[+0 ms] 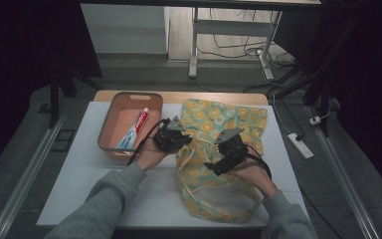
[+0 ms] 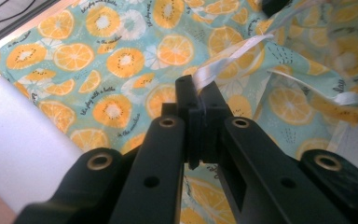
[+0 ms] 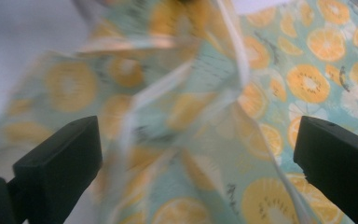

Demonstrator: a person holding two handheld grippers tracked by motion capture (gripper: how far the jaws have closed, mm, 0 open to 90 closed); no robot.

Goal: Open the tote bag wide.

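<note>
Setting: a white surface (image 1: 79,169) seen from above, a person's two grey-sleeved forearms entering from the near edge, each hand holding a black gripper.
Cloth bag: a teal fabric bag printed with orange slices (image 1: 214,124) lies spread over the middle and right of the surface, from the far edge down to the near edge; its near part is rumpled.
Ribbon: a white ribbon drawstring (image 2: 223,58) runs from the bag's cloth into the left gripper's closed jaws; more white ribbon loops off to the right in the left gripper view.
Left gripper: the left gripper (image 1: 171,134) sits at the bag's left edge, jaws pressed together and pinching the ribbon, as the left gripper view shows up close.
Right gripper: the right gripper (image 1: 229,152) hovers over the middle of the bag, jaws spread wide; in the right gripper view blurred cloth lies between them and neither pad presses on it.
Basket: a grey-rimmed, orange-lined basket (image 1: 110,117) stands at the far left, just beside the bag.
Toothpaste: a toothpaste tube (image 1: 133,130) lies slantwise inside the basket.
</note>
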